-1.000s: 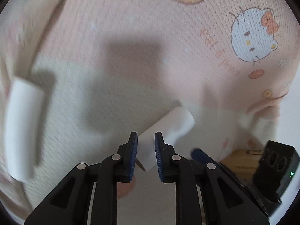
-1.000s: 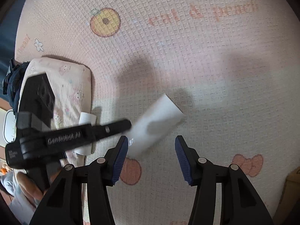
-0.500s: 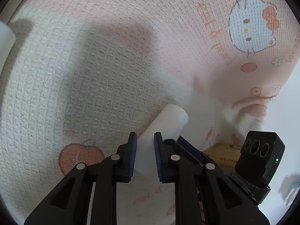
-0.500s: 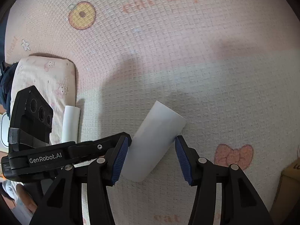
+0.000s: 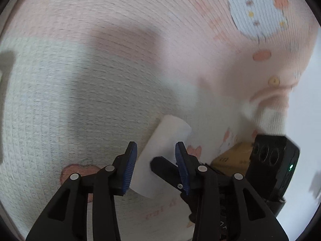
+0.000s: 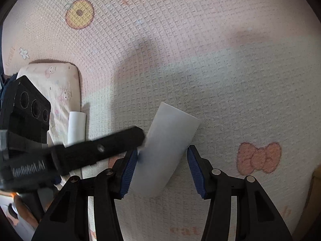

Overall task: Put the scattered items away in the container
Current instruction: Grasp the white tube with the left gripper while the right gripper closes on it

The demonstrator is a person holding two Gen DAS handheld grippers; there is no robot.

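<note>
Everything here is placed against the white tube [image 6: 167,150], which lies flat on the waffle-textured blanket [image 6: 230,84], its long axis running diagonally, far end up and to the right.

In the right wrist view, well to the left of the tube, a small patterned cushion [image 6: 60,84] lies on the blanket. A second, thinner white roll [image 6: 76,127] rests against the cushion's right edge, well apart from the tube. Between that roll and the tube comes the left gripper [image 6: 138,138], a black body slanting in from the lower left with its camera block over the cushion; the tip of one finger reaches the tube's left edge and crosses in front of the right gripper's left pad. To the right of the tube a printed pink bow [image 6: 258,157] marks the blanket, and a strip of brown cardboard [image 6: 316,182], perhaps a box, shows at the far right rim.

The right gripper [image 6: 162,168] points steeply down with the tube's near end between its blue pads. Its jaws are closing; the left pad sits at the tube's edge, the right pad is still off it.

In the blurred left wrist view the left gripper [image 5: 156,164] also angles down over the tube [image 5: 164,152]. Its jaws are opening, with the tube between them and the pads not pressing. A finger of the right gripper [image 5: 166,167] crosses the tube there.
</note>
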